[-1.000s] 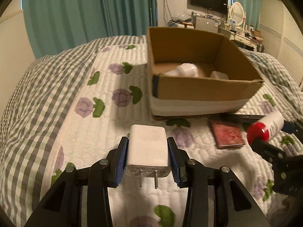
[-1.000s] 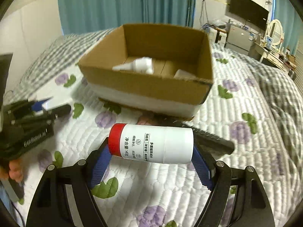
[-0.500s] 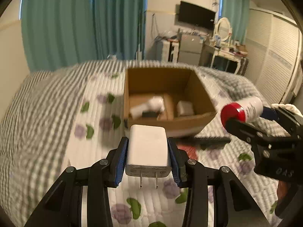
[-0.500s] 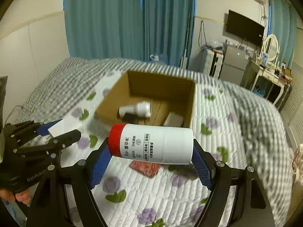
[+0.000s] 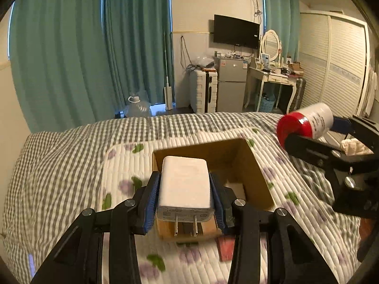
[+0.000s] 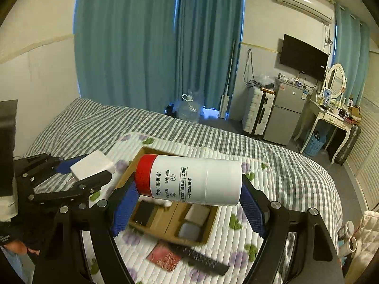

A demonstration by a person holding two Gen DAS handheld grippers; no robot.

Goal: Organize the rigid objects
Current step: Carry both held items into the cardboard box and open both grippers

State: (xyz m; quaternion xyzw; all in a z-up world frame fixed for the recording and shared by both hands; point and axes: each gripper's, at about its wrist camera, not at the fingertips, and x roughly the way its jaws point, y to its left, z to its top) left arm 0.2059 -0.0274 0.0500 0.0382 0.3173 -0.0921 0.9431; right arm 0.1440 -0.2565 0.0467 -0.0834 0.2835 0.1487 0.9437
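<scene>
My left gripper (image 5: 184, 201) is shut on a white plug charger (image 5: 184, 189), prongs toward the camera, held high above the open cardboard box (image 5: 255, 165). My right gripper (image 6: 189, 203) is shut on a white bottle with a red cap (image 6: 191, 179), lying crosswise between the pads, also high over the box (image 6: 210, 224). The box holds a dark block (image 6: 144, 211) and pale blocks (image 6: 197, 213). Each gripper shows in the other's view: the left gripper (image 6: 87, 169) and the bottle (image 5: 305, 124).
A red card (image 6: 164, 256) and a black comb (image 6: 201, 260) lie on the flowered quilt (image 6: 236, 243) in front of the box. Beyond the bed stand teal curtains, a water jug (image 6: 188, 107), a fridge (image 6: 289, 111) and a dressing table.
Both grippers rose well above the bed with their objects still held. The box, once close ahead, now lies below and smaller in both views.
</scene>
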